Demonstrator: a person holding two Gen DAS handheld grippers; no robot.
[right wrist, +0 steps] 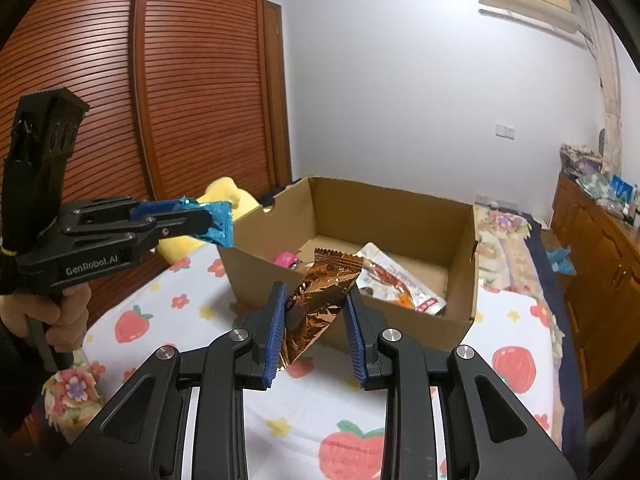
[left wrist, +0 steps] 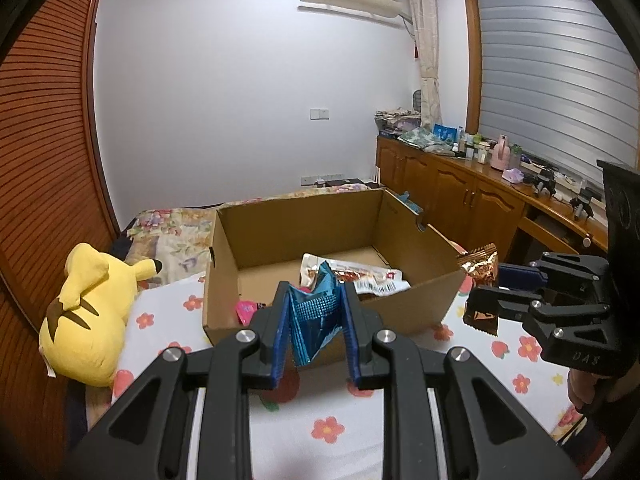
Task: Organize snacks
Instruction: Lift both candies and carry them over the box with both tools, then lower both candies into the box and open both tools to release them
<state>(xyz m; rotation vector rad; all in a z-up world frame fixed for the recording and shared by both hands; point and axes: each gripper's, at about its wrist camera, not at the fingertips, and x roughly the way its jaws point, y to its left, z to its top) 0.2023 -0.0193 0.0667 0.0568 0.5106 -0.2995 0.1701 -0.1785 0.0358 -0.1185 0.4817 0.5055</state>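
An open cardboard box stands on the flowered bedsheet. Inside lie a white and red snack bag and a small pink packet. My left gripper is shut on a blue foil snack packet, held in the air before the box's near wall. My right gripper is shut on a copper-brown foil snack packet, raised just outside the box's near right corner.
A yellow plush toy lies left of the box. The slatted wooden wardrobe stands on the left. A wooden sideboard with bottles and clutter runs along the right wall. A person's hand grips the left handle.
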